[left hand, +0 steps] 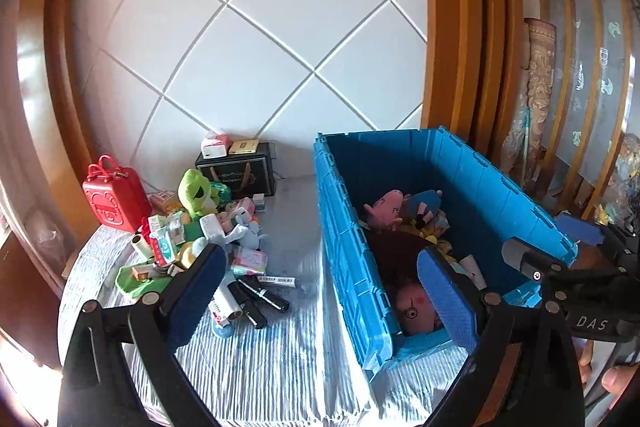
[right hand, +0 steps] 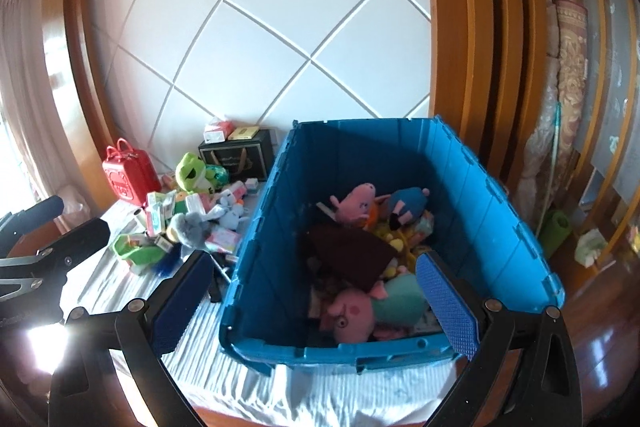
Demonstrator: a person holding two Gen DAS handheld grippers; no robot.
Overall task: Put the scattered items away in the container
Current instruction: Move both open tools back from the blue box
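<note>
Left wrist view first: nearest me, my left tongs (left hand: 322, 297) stand spread wide with nothing between the blue pads. Beside them, at the right edge, my right tongs (left hand: 548, 247) show, and in their own view those right tongs (right hand: 316, 301) also gape empty over the near end of the blue container (right hand: 256, 255).

That container sits on the striped cloth surface (left hand: 260, 367), its long axis running away from me toward the white panelled wall (left hand: 260, 27), open side up. I judge the job partly done: a pink pig plush (right hand: 356, 315) lies at its near end, a brown cloth (right hand: 352, 255) is in the middle, and another pink plush (right hand: 356, 203) with a blue plush (right hand: 408, 203) lies farther back, with yellow bits among them.

What is left lies to the container's left: black cylinders (left hand: 260, 301) nearest, roughly aimed toward the container, then a heap of small packets (left hand: 168, 239) with a green tray (left hand: 136, 279), a grey plush (right hand: 192, 227), a green frog plush (left hand: 196, 193) and a red toy case (left hand: 112, 195). Farthest back stands a dark box (left hand: 236, 173) against the wall; I cannot tell whether it counts as clutter.
</note>
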